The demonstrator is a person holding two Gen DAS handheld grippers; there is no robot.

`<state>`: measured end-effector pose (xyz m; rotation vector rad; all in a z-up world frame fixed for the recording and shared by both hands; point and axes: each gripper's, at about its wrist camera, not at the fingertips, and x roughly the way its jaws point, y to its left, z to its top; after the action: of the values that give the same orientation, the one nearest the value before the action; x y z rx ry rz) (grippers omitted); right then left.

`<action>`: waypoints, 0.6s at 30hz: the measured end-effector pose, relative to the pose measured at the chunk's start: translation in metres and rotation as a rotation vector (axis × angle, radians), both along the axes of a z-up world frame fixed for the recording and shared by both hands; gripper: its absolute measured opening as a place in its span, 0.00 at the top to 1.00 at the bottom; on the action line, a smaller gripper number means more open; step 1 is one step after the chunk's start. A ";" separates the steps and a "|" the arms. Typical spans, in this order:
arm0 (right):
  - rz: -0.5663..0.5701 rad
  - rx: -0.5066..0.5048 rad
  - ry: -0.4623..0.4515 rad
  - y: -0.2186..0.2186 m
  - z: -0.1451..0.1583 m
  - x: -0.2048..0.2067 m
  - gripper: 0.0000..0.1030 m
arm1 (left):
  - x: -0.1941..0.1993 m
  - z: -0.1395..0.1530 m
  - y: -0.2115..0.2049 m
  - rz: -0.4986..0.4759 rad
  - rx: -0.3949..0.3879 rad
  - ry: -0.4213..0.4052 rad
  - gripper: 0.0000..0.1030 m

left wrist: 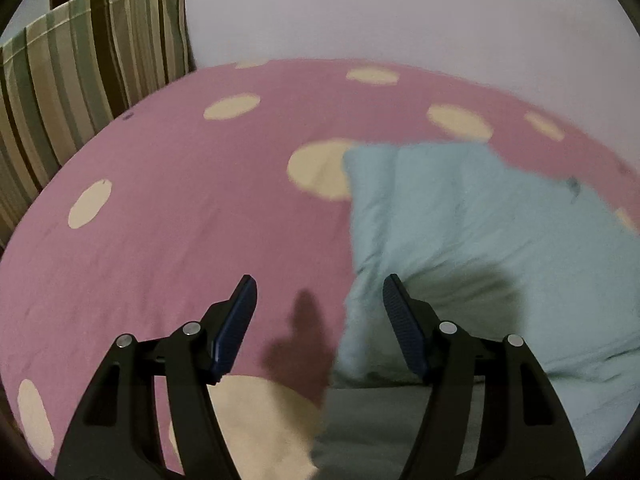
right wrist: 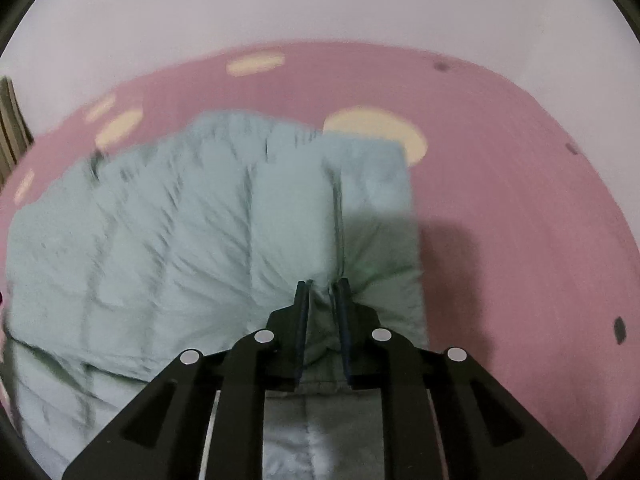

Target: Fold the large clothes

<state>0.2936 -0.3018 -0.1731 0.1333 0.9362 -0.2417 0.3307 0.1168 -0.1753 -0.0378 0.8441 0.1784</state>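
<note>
A pale blue-green quilted jacket (right wrist: 180,232) lies on a pink bedsheet with cream dots (right wrist: 500,184). My right gripper (right wrist: 322,286) is shut on a bunched fold of the jacket and holds it lifted, the fabric puckering between its pads. In the left wrist view the jacket (left wrist: 480,232) lies at the right. My left gripper (left wrist: 318,284) is open and empty above the sheet (left wrist: 180,208), its right finger (left wrist: 400,320) over the jacket's left edge.
A striped green and brown cushion or cover (left wrist: 80,72) stands at the far left against a pale wall (left wrist: 400,8). The sheet stretches bare to the right of the jacket in the right wrist view.
</note>
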 end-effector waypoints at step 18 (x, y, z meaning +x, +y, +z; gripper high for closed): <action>0.163 0.084 0.026 0.047 -0.007 0.037 0.73 | 0.037 -0.017 -0.073 -0.116 0.023 0.070 0.38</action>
<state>0.3303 -0.2545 -0.1800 0.1311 0.9780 -0.0538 0.3672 0.0440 -0.1919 0.0390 0.9112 0.0805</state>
